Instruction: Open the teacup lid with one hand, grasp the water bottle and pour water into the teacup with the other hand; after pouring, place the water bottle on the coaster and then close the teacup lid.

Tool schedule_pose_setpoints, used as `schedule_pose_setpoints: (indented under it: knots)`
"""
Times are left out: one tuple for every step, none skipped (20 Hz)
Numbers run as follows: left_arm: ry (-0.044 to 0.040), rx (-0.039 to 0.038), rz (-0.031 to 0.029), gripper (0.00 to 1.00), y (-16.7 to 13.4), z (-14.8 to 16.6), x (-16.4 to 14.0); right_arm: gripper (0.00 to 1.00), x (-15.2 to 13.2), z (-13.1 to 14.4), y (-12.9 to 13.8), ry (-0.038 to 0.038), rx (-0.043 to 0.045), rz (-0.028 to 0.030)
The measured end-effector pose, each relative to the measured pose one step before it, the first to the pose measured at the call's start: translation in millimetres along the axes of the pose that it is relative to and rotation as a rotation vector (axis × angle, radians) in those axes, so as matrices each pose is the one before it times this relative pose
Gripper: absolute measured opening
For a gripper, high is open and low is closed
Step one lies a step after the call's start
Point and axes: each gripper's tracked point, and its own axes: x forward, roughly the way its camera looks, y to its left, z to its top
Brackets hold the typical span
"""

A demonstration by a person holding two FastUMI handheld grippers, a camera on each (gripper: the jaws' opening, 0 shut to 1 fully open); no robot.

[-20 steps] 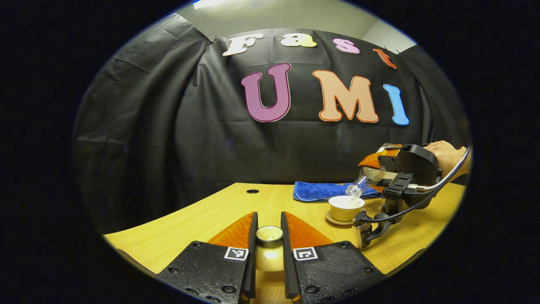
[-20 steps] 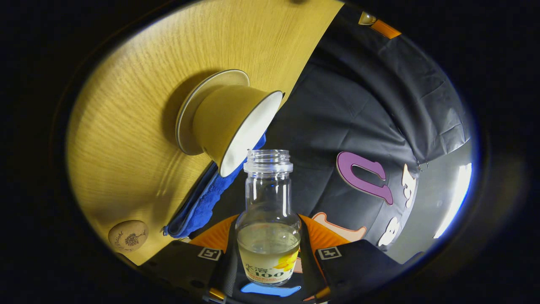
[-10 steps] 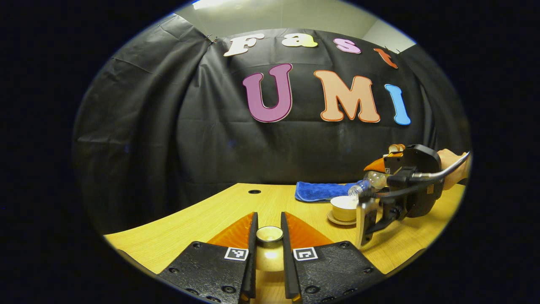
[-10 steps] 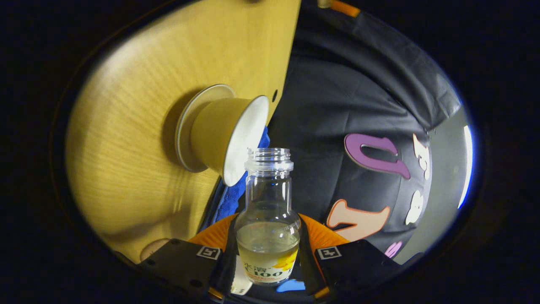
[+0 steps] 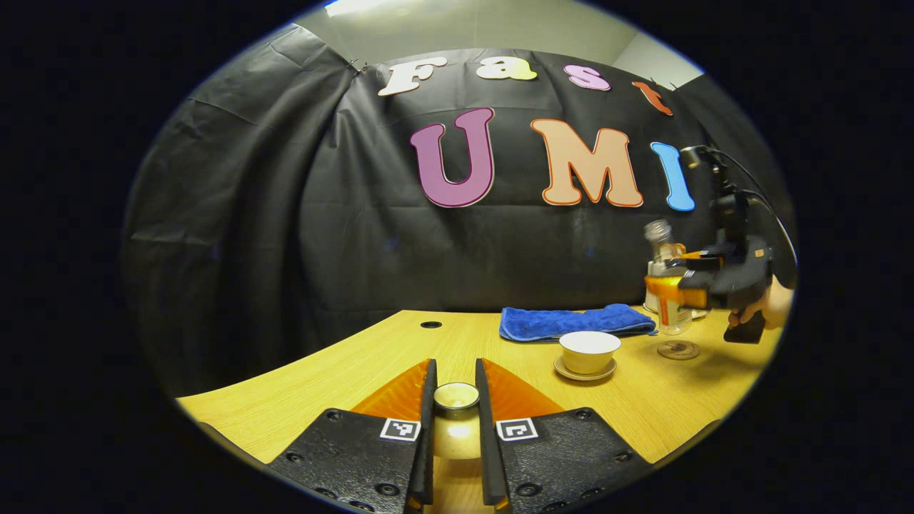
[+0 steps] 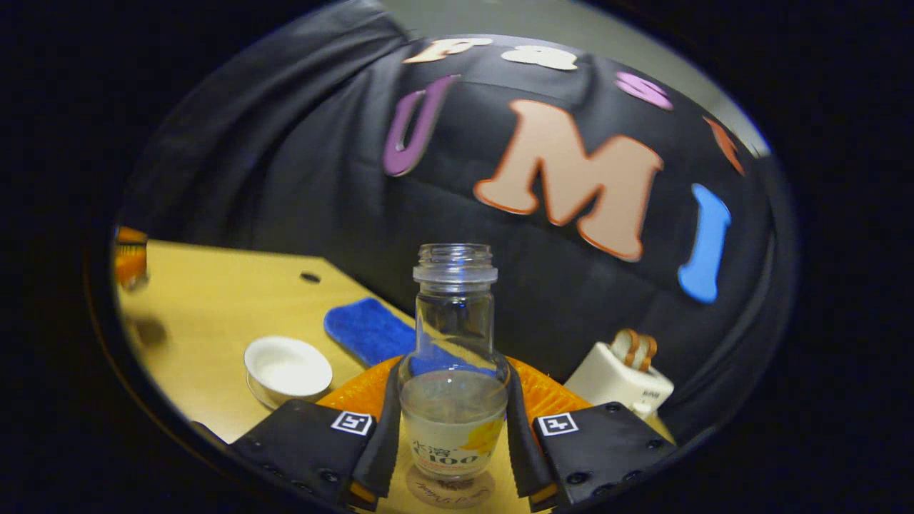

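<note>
Fingers (image 6: 389,428) around upright water bottle (image 6: 454,371)

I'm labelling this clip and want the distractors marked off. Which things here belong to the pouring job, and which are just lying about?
In the job:
bottle, held upright by the right gripper
teacup on its saucer
lid, in the left gripper
coaster

Lying about:
blue cloth
white toaster-like thing

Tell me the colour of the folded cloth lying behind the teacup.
Blue. The cloth shows best in the left gripper view, beyond the teacup.
</note>
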Motion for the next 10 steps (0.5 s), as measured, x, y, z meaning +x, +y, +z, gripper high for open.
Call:
schedule_pose_setpoints:
  knots:
    - [-0.00006, 0.00003, -0.00002, 0.24, 0.12, 0.1, 0.01, 0.68, 4.82, 0.98, -18.06, -0.00213, 0.10101, -0.02998]
    - [0.0004, 0.0016, -0.0002, 0.24, 0.06, 0.25, 0.21, 0.69, 4.63, -1.43, -9.29, -0.00533, 0.06272, -0.02233]
    - [-0.00026, 0.00068, 0.00121, 0.24, 0.6, 0.41, -0.45, 0.68, 0.23, -4.07, -9.36, -0.00127, 0.0423, -0.01622]
    - [-0.00003, 0.00037, 0.00378, 0.24, 0.14, 0.33, 0.43, 0.68, -0.75, -3.7, -5.4, -0.00799, 0.01923, -0.01057]
    - [0.00175, 0.00066, 0.00016, 0.24, -0.22, 0.18, 0.37, 0.68, -1.58, -5.99, -6.82, -0.0132, 0.00603, -0.0131]
    - [-0.00107, -0.00055, 0.00049, 0.24, 1.09, 0.63, -1.82, 0.68, -1.8, -3.04, 2.19, -0.01157, 0.0062, -0.00098]
    - [0.00097, 0.0003, 0.00014, 0.24, -1.05, -0.38, -0.33, 0.68, -1.59, -2.99, 0.87, -0.00686, 0.00348, 0.00247]
    - [0.0002, 0.00022, 0.00001, 0.24, 1.23, -0.46, 0.72, 0.68, -0.21, -3.88, 0.38, 0.00168, -0.00427, 0.00231]
    - [-0.00041, -0.0001, 0.00003, 0.24, 0.22, 0.27, 0.27, 0.68, 1.32, -2.13, -1.24, 0.00126, -0.01186, 0.0012]
    - [0.00026, 0.00025, -0.00012, 0.24, -0.43, 0.08, 0.69, 0.69, 2.12, -1.56, -0.4, 0.00129, -0.01394, -0.00354]
